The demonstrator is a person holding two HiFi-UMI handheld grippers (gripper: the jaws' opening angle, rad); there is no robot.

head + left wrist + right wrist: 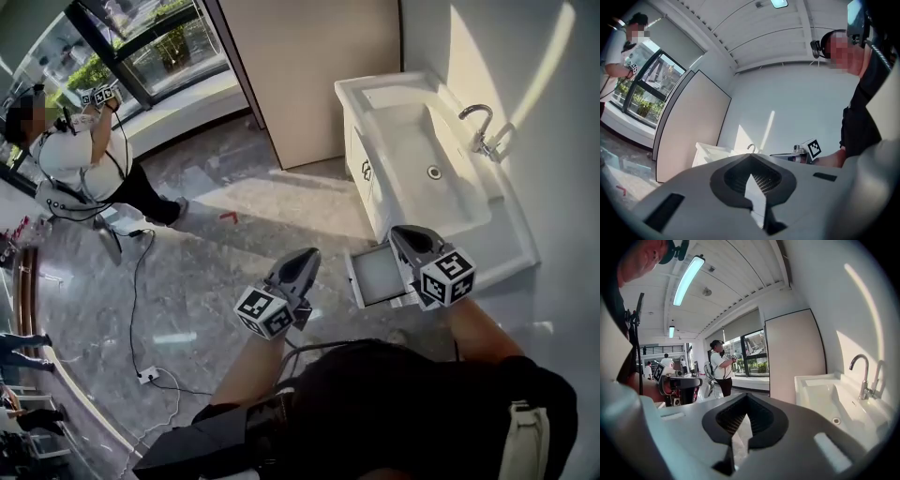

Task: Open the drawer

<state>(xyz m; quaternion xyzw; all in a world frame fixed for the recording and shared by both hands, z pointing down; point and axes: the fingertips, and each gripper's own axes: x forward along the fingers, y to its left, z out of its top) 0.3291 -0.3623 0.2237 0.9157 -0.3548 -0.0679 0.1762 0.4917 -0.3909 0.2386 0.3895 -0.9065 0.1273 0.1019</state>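
Now the left claw (pixel 302 262) and the right claw (pixel 405 236) are both closed tight, holding nothing, and the white drawer (pixel 379 276) stands pulled out.

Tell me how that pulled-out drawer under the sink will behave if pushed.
The drawer probably slides straight back rather than tipping, since it juts squarely from the vanity. It looks empty, so likely light. Its white panels look rigid, unlikely to flex.

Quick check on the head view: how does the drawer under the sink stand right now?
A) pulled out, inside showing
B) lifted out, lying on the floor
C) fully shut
A: the drawer juts out from the front of the vanity below the sink, its pale inside showing.
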